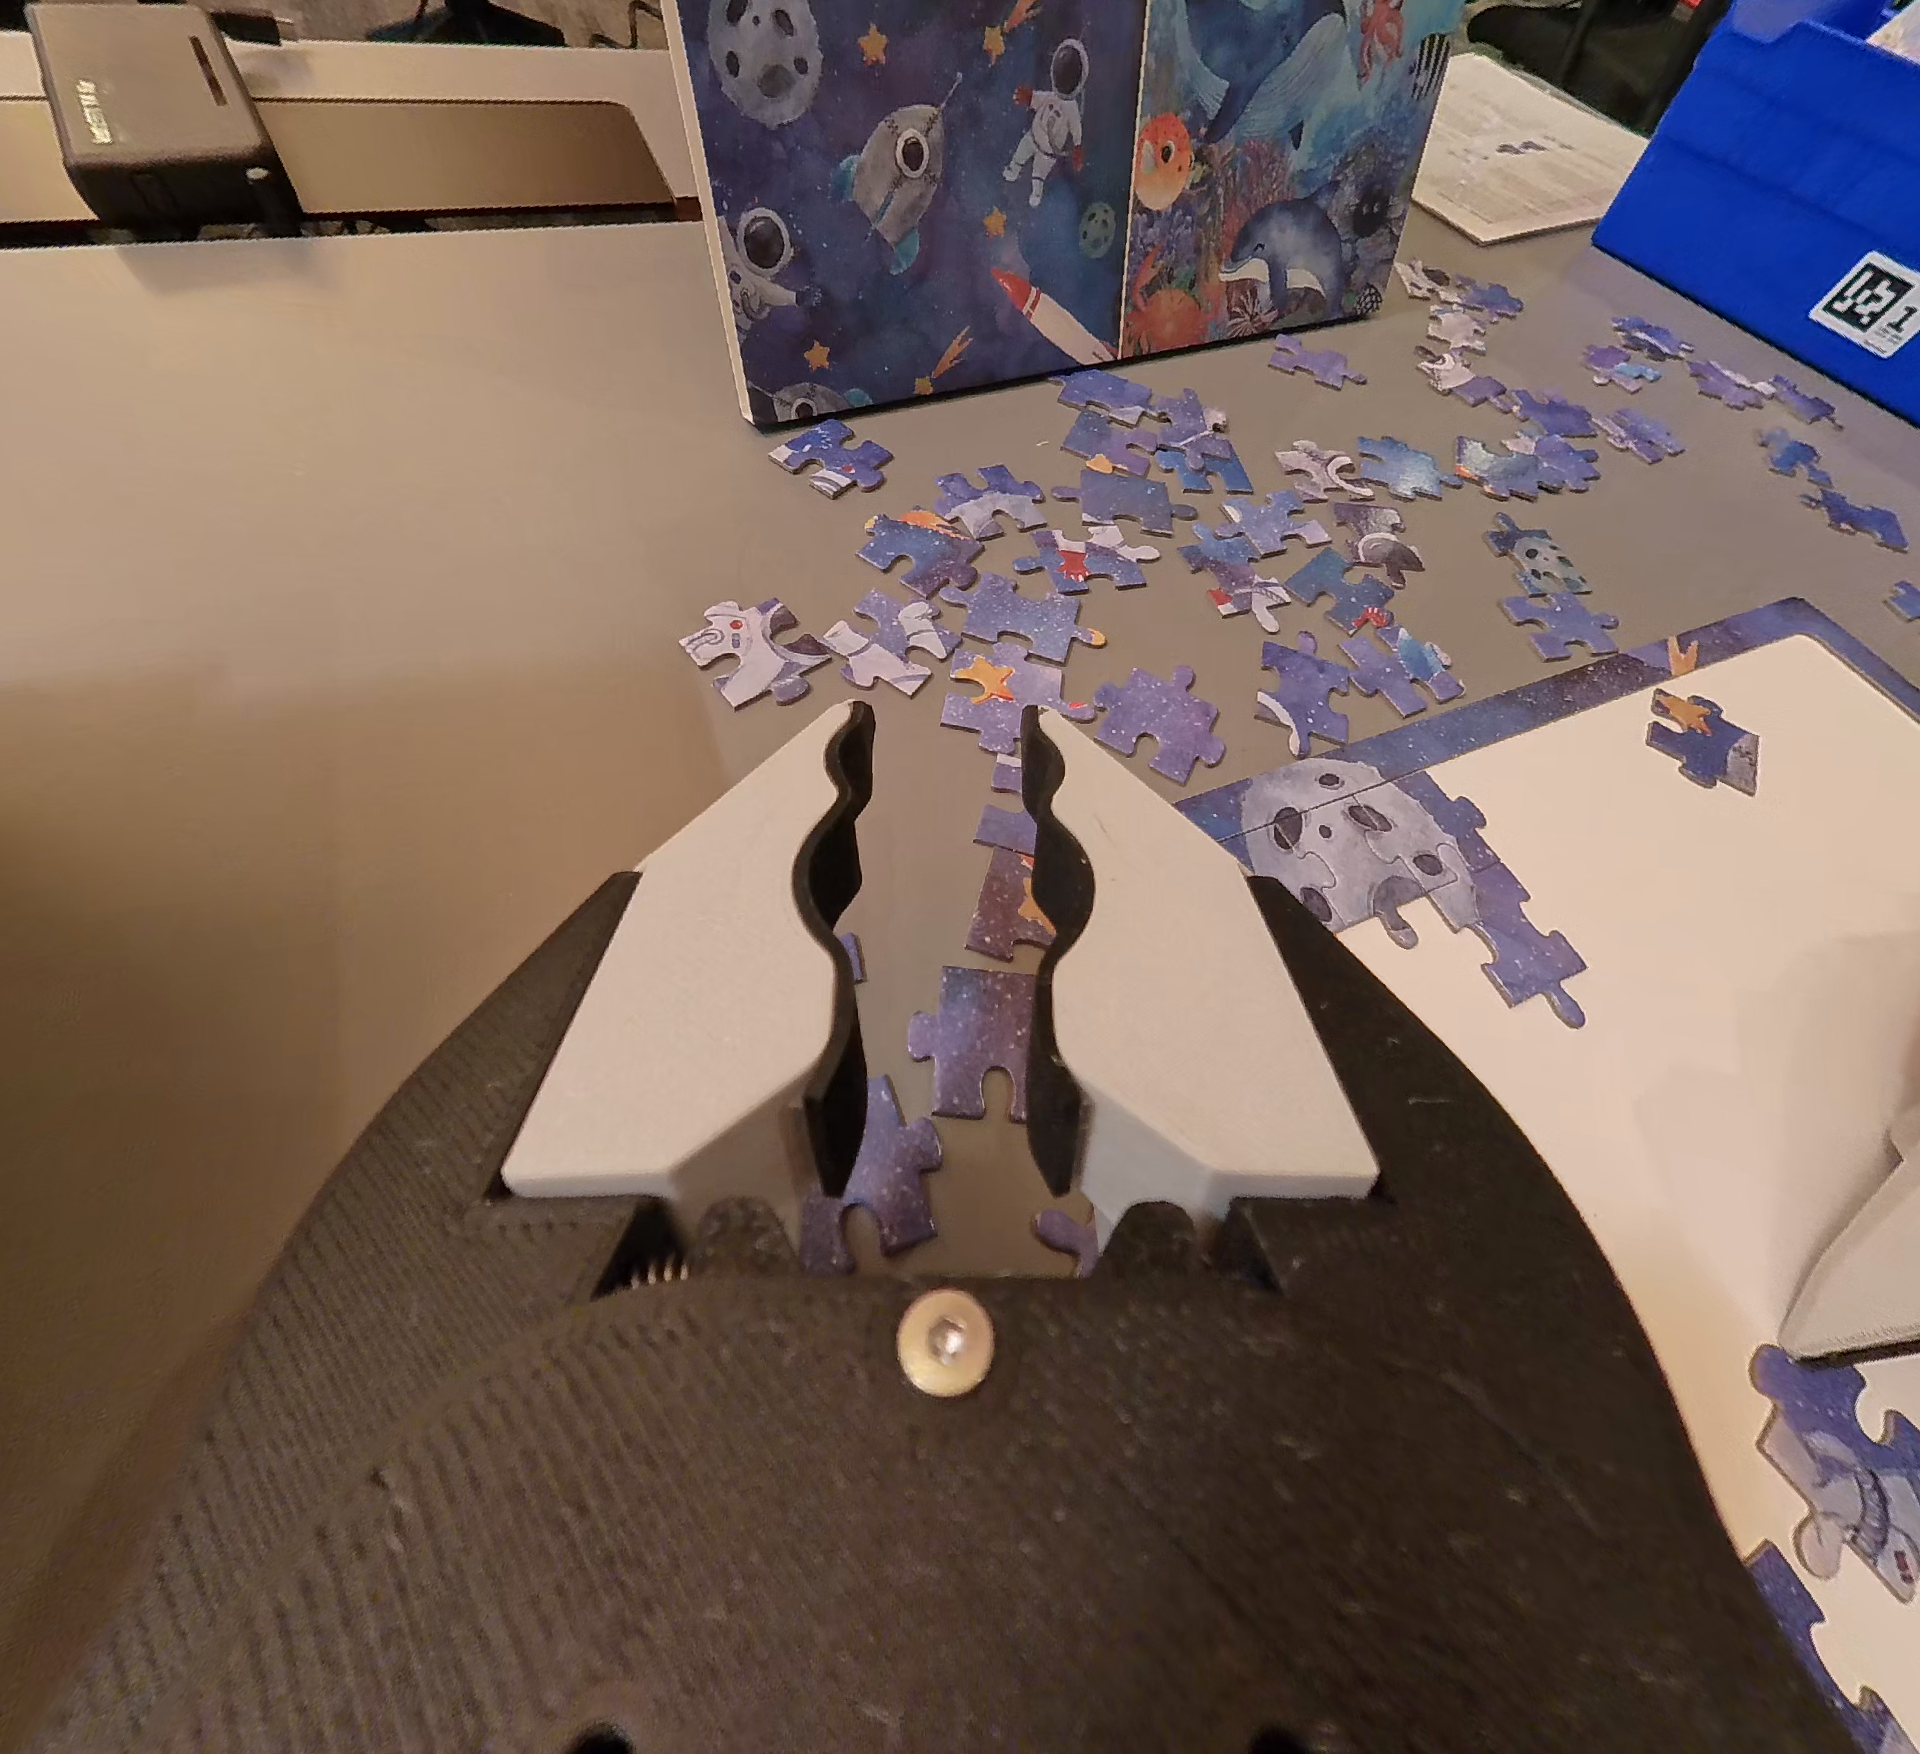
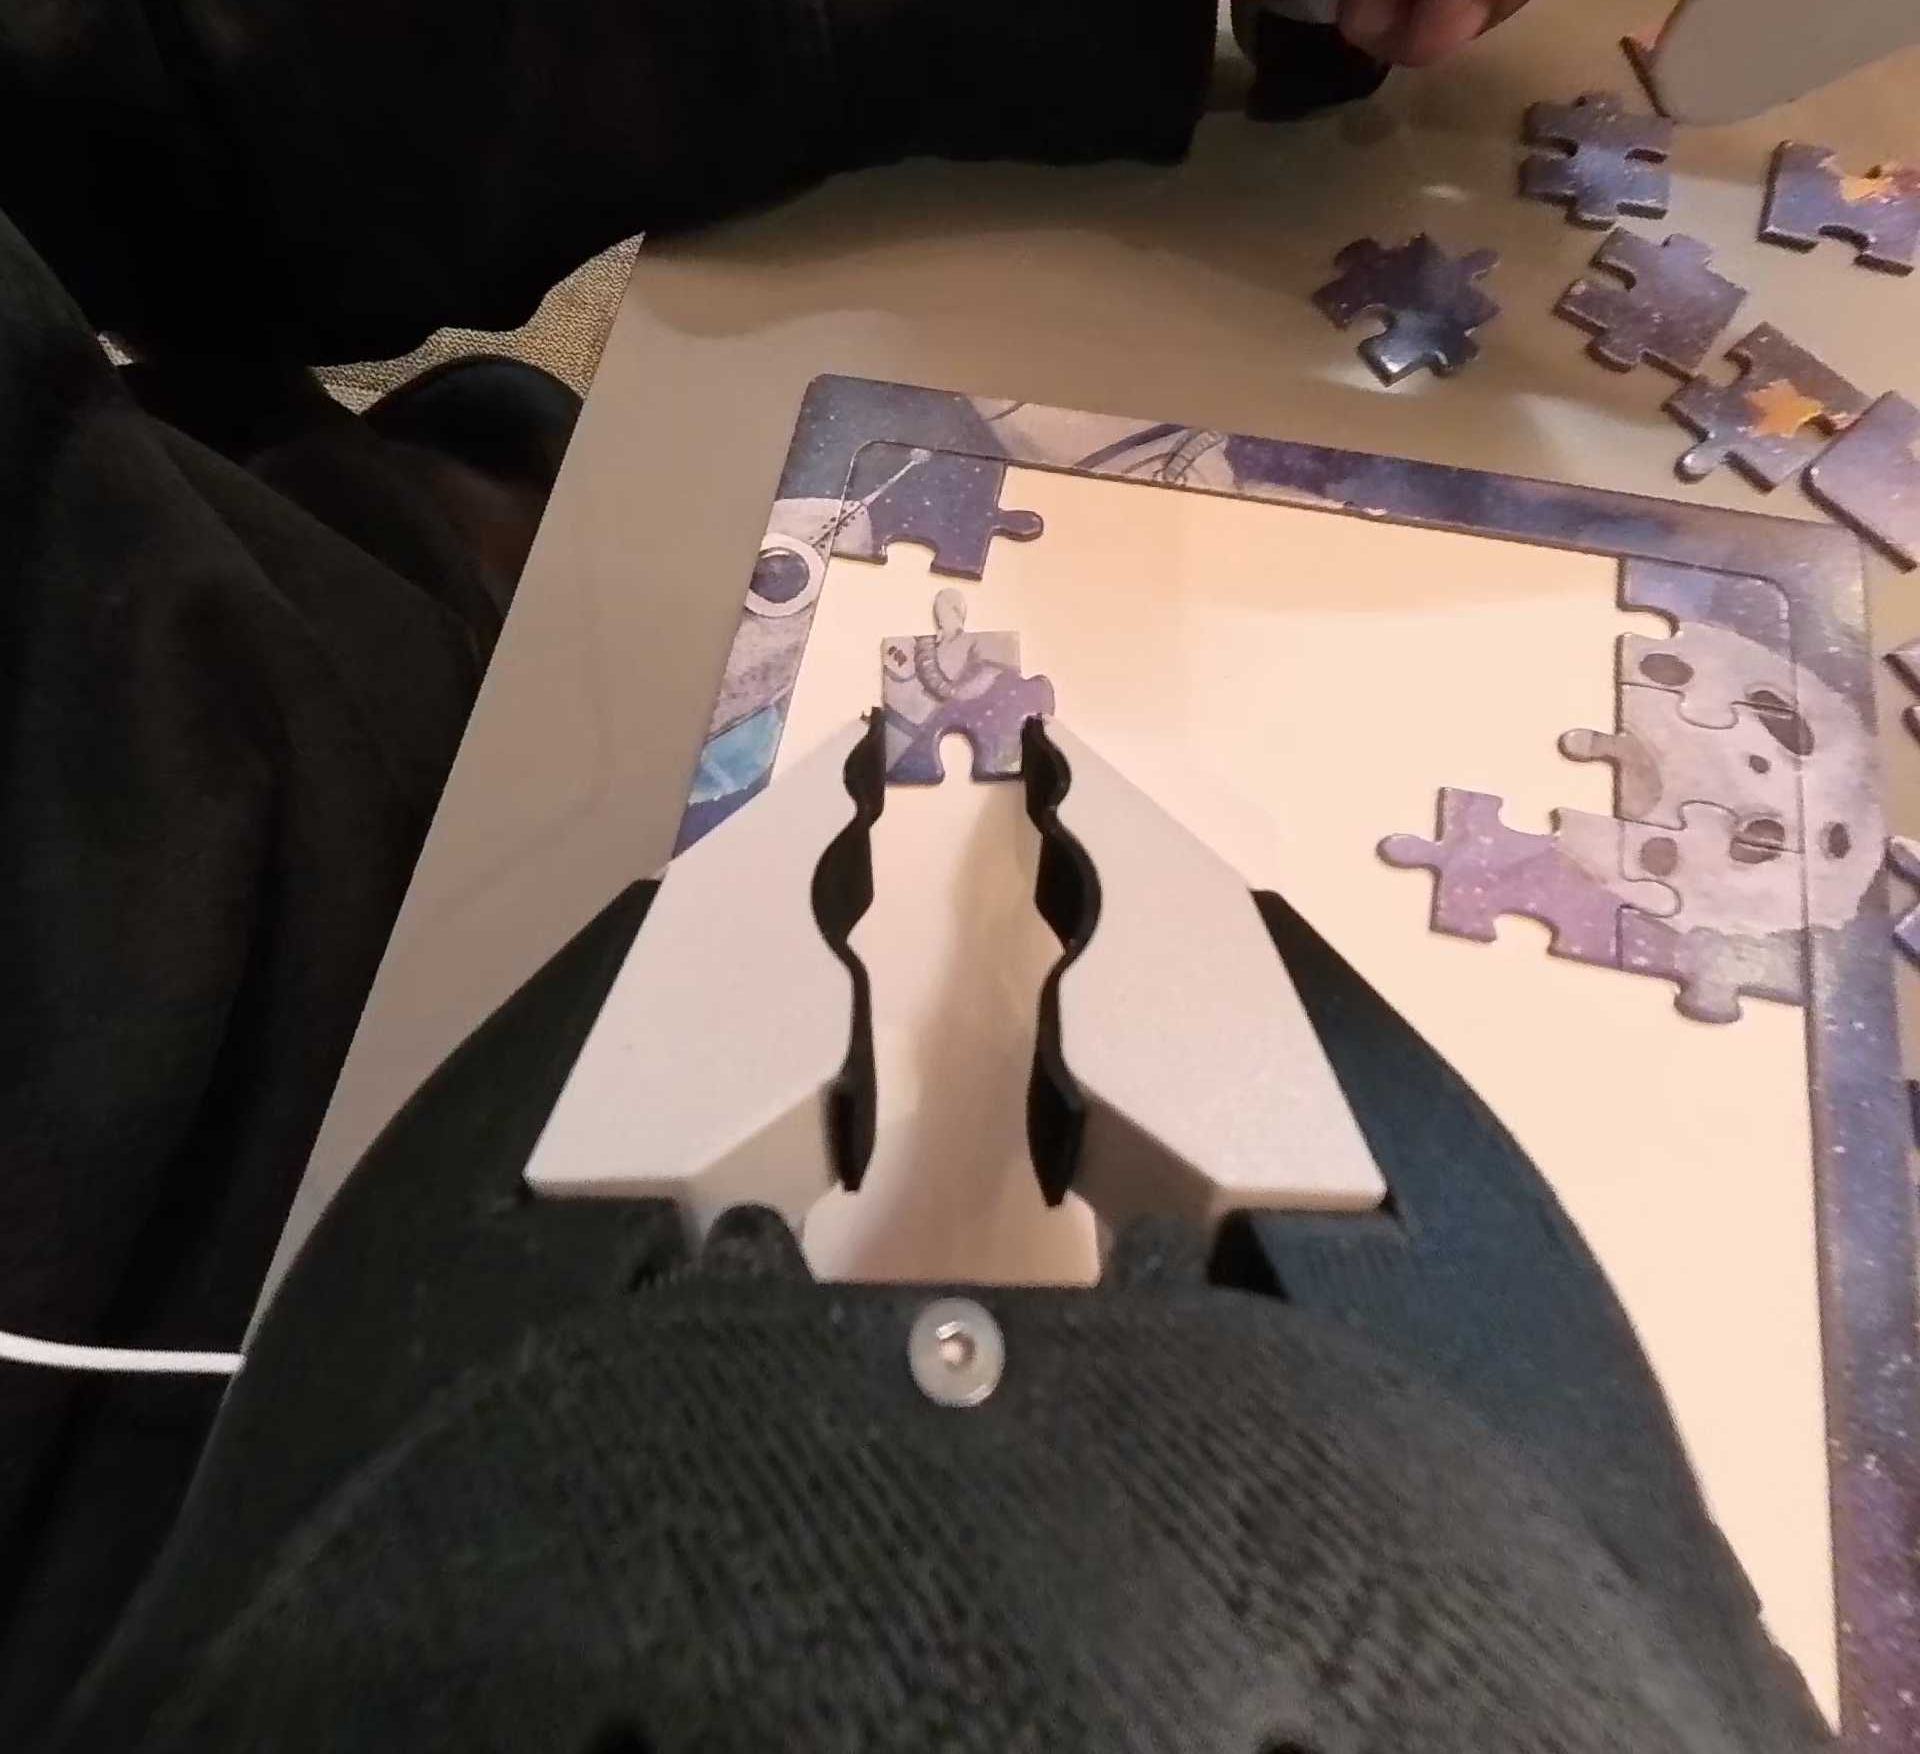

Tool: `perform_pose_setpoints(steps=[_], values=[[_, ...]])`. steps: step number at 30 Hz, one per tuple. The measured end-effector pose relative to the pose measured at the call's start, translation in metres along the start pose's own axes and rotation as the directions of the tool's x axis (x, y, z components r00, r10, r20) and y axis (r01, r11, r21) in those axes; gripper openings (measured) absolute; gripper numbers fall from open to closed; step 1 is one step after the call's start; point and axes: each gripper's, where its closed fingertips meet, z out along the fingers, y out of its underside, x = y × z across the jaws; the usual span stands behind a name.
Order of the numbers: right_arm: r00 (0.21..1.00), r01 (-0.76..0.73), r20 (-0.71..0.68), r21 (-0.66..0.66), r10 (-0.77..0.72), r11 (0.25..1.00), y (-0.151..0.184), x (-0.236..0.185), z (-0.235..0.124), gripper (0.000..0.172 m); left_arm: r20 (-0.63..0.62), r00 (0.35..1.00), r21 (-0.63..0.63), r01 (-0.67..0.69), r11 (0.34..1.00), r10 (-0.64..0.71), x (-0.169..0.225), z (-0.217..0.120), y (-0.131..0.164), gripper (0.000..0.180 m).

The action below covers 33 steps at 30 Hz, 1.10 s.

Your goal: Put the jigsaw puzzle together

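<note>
- Bare bench (image 1: pixel 343 478) is left free on the left of the left claw (image 1: pixel 945 717).
- Ahead, passage is blocked by scattered puzzle pieces (image 1: pixel 1195 551) and an upright picture box (image 1: pixel 1049 135).
- A blue bin (image 1: pixel 1766 135) closes the far right.
- Open white board is seen inside the puzzle frame (image 2: pixel 1455 478).

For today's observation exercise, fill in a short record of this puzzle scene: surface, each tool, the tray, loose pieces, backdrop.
Surface: grey table
Left tool: jaws apart, nothing between the tips, above loose pieces
Right tool: tips either side of a grey-purple puzzle piece on the puzzle tray
Tray: moon section fitted at one edge, corner piece in place
Backdrop: illustrated puzzle box, blue bin
</note>
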Motion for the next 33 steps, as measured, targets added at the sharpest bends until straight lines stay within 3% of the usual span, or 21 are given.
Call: perform_pose_setpoints(steps=[15, 20, 25, 31, 33], values=[[0.995, -0.055, -0.081, 0.001, 0.055, 0.998, 0.004, 0.019, -0.006, 0.027, -0.001, 1.000, 0.000, 0.000, 1.000, 0.000, 0.000, 0.000, 0.000, 0.026], [0.995, -0.099, -0.025, 0.005, 0.099, 0.995, 0.004, 0.014, -0.007, 0.035, -0.001, 1.000, 0.000, 0.001, 1.000, -0.001, 0.000, 0.000, 0.000, 0.026], [0.993, -0.106, 0.040, -0.012, 0.107, 0.994, 0.007, 0.004, -0.011, 0.029, -0.001, 1.000, 0.001, 0.001, 1.000, -0.001, 0.000, 0.000, 0.000, 0.026], [0.971, -0.106, 0.215, -0.005, 0.104, 0.994, 0.003, -0.025, -0.010, 0.024, -0.001, 1.000, 0.001, 0.001, 1.000, -0.001, 0.000, 0.000, 0.000, 0.026], [0.974, -0.091, 0.209, 0.017, 0.085, 0.996, -0.001, -0.026, -0.010, 0.025, -0.002, 1.000, 0.000, 0.001, 1.000, -0.001, 0.000, 0.000, 0.000, 0.026]])
